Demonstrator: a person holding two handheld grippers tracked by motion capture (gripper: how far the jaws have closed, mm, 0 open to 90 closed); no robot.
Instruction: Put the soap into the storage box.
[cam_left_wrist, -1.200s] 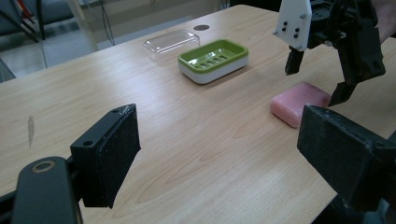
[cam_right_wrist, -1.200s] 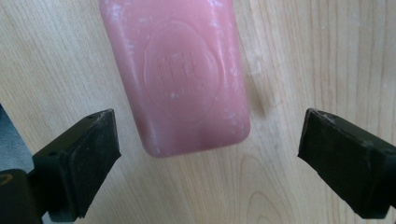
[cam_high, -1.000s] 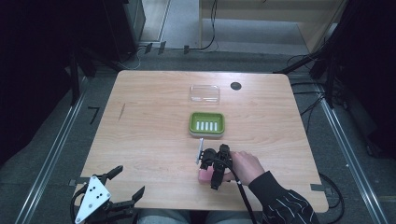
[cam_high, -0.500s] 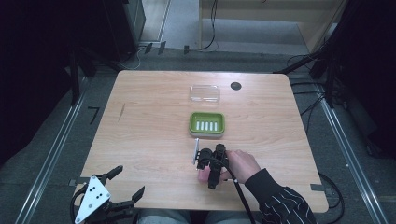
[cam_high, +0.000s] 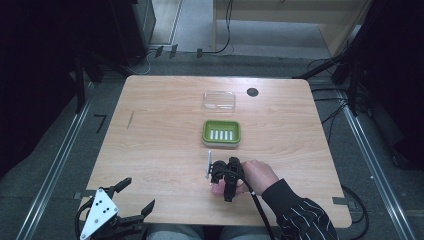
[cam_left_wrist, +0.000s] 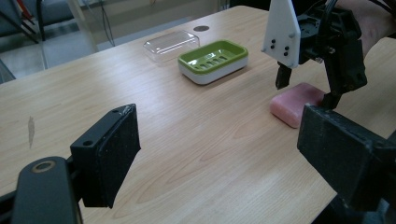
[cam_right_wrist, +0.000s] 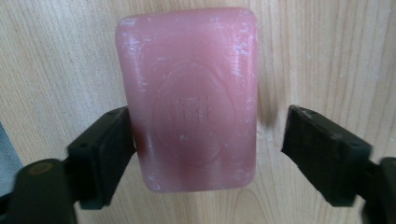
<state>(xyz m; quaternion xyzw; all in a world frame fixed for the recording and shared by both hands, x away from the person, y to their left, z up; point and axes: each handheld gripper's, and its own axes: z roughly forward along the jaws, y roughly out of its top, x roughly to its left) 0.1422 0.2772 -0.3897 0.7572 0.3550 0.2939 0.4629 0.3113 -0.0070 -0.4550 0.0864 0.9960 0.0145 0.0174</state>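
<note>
On the wooden table (cam_high: 160, 130), a pink soap bar (cam_right_wrist: 189, 98) is straddled by the right gripper (cam_right_wrist: 208, 149).
Its jaws have just been closing: one pad is touching the bar's side, the other is just clear of it. The left gripper (cam_left_wrist: 219, 154) is held wide open near the table's front edge, well apart from the green soap dish (cam_high: 221, 133).

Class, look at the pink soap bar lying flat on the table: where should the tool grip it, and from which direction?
Grip the pink soap bar across its two long sides, near mid-length, coming straight down from above. It lies flat on the table, so only those sides are free, and they are parallel and closer together than the ends.
</note>
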